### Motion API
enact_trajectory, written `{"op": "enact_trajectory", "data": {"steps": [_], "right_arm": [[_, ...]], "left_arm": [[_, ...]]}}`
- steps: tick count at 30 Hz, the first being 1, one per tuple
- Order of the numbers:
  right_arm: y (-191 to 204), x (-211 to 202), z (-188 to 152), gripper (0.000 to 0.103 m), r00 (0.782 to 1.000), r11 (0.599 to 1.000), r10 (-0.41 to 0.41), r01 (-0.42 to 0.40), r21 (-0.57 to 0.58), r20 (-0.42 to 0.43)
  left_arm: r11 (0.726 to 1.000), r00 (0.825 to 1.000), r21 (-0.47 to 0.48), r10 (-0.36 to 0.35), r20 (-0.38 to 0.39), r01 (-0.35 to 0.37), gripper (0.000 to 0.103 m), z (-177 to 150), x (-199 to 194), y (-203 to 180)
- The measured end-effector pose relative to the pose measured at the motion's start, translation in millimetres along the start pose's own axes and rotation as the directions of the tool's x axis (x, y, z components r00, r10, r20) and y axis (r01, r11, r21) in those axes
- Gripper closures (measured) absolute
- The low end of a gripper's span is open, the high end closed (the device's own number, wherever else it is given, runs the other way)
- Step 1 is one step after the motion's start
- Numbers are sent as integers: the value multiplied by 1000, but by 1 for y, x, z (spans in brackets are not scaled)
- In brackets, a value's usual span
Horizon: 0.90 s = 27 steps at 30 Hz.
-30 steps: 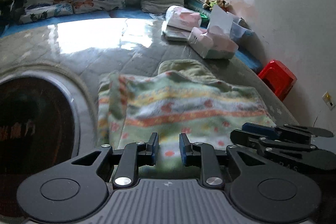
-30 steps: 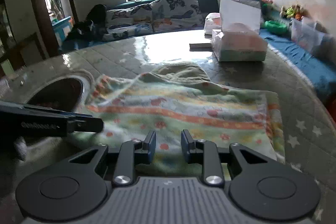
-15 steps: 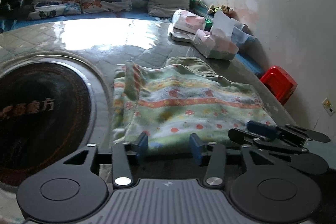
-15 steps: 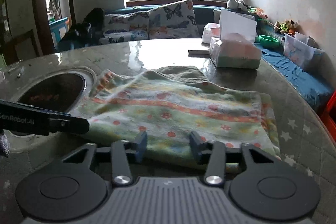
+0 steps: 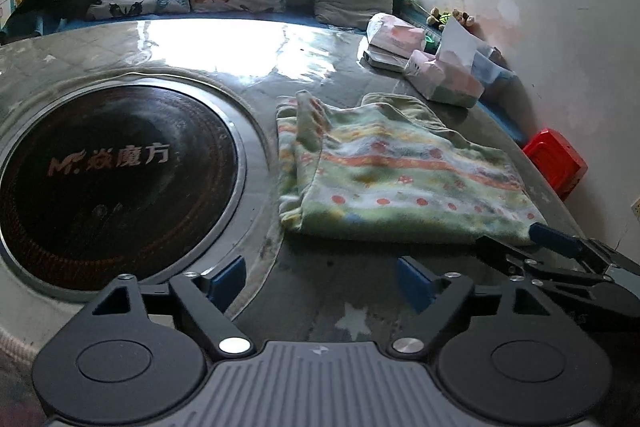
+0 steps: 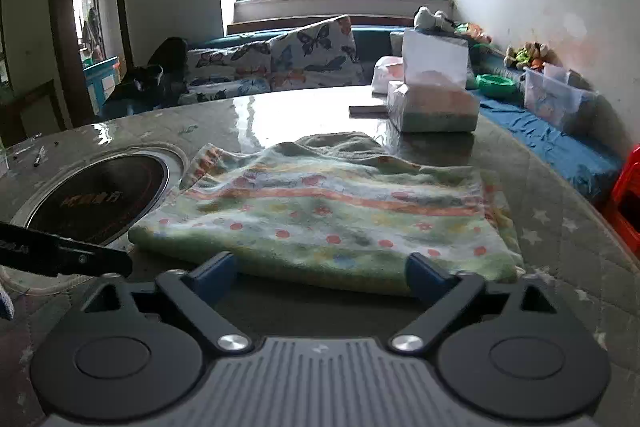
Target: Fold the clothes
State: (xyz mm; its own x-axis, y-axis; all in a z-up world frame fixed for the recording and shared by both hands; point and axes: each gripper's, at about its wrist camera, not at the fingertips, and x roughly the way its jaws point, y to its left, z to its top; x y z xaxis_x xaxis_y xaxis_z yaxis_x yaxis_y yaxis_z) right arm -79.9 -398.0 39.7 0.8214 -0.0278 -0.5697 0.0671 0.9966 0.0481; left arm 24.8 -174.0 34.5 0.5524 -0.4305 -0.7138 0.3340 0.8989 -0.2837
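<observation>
Before folded cloth point(image 6: 320, 223), both tools opening, empty.

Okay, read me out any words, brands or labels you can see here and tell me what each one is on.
"Mr. 焱魔方" on the dark round cooktop set into the table; the first character is soft, so that reading is tentative.
White lettering on the side of the left gripper, cut off at the right wrist view's edge: too blurred to read.
The tissue boxes show no readable print.
</observation>
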Motion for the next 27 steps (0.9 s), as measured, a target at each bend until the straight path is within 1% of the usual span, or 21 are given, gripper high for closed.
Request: {"op": "enact_trajectory", "data": {"steps": [2,7,12,18,27], "right_arm": [[2,-2,-2,0,1000,1000,-9,9,-4,5],[8,-5,-9,0,1000,1000,-30,30,-4,-1],[9,-5,-14,0,999,999,-33,33,1,-14],[10,-7,-16,0,998,998,-61,61,12,-12],[8,-7,-20,0,996,996,-64,67,64,-56]], "left_arm": [[1000,1000,0,1,3,-1,10,-3,-3,0],[1000,1000,2,12,14,-12,4,-9,-11,-1],[1000,1000,-3,20,15,-20,0,-14,-15,1],[1000,1000,-11,28,2,-28,0,-22,-17,5],[999,999,-4,41,-5,-41,0,-30,-21,5]]}}
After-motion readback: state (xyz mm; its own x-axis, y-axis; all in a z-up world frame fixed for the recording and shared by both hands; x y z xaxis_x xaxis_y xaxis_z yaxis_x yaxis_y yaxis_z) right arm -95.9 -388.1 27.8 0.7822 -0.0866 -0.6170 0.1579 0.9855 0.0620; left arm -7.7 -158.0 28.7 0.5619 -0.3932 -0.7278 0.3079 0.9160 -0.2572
